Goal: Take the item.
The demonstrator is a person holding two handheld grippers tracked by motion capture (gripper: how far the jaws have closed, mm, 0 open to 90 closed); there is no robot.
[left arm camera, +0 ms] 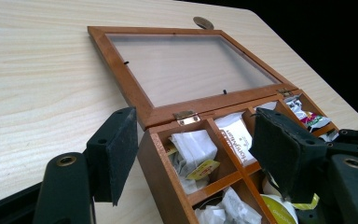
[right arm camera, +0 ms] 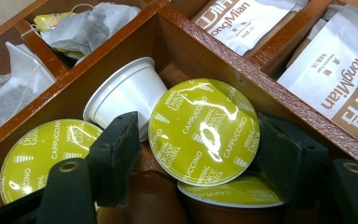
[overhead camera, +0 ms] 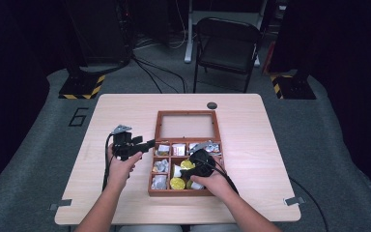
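The right gripper (right arm camera: pixel 200 154) has its jaws apart either side of a tilted capsule (right arm camera: pixel 204 131), not clearly pinching it yet. The capsule sits in the box's (overhead camera: pixel 155 186) near middle cell: light, stiff plastic, slick foil lid that probably dents, so the rim edges look the best hold. Other capsules (right arm camera: pixel 35 151) crowd it, and a divider (right arm camera: pixel 242 77) stands close behind. The left gripper (left arm camera: pixel 200 154), wide open and empty, straddles the box's left wall by the tea bags (left arm camera: pixel 193 149).

My right gripper (right arm camera: pixel 198 154) straddles a tilted green-lidded capsule (right arm camera: pixel 204 131) with jaws spread. A white capsule (right arm camera: pixel 128 91) lies behind it in the wooden box (right arm camera: pixel 200 44).
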